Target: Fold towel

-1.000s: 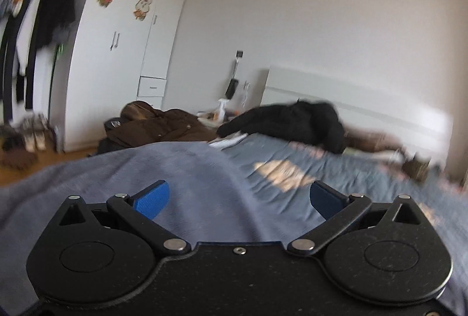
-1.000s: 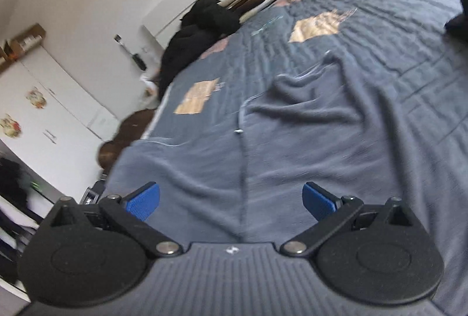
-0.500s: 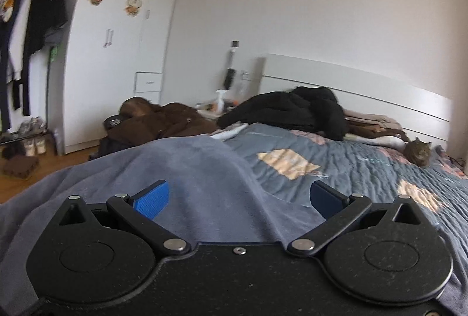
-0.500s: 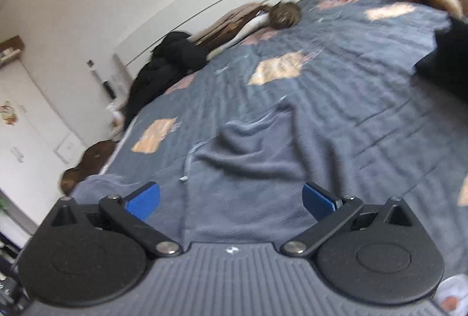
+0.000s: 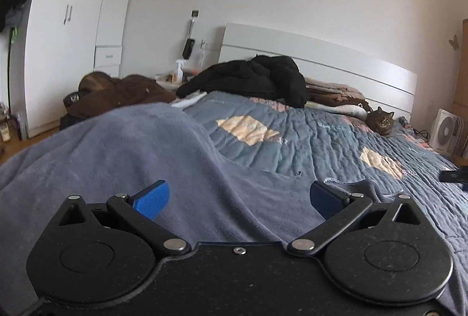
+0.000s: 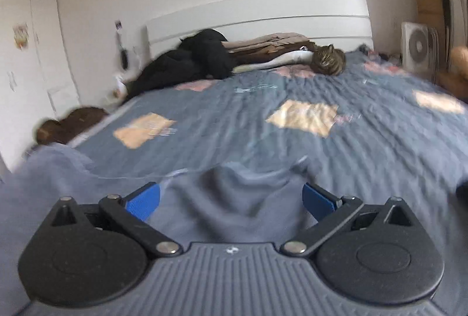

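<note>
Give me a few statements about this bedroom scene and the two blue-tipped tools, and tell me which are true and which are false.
1. Both grippers are open with nothing between their fingers. True: the left gripper and the right gripper both show wide gaps.
2. A cat lies near the headboard. True.
3. The towel is folded into a neat square. False: it lies rumpled and spread over the quilt.
4. The black jacket hangs on the wardrobe. False: it is heaped on the bed by the headboard.
5. A white fan stands beside the bed. True.
</note>
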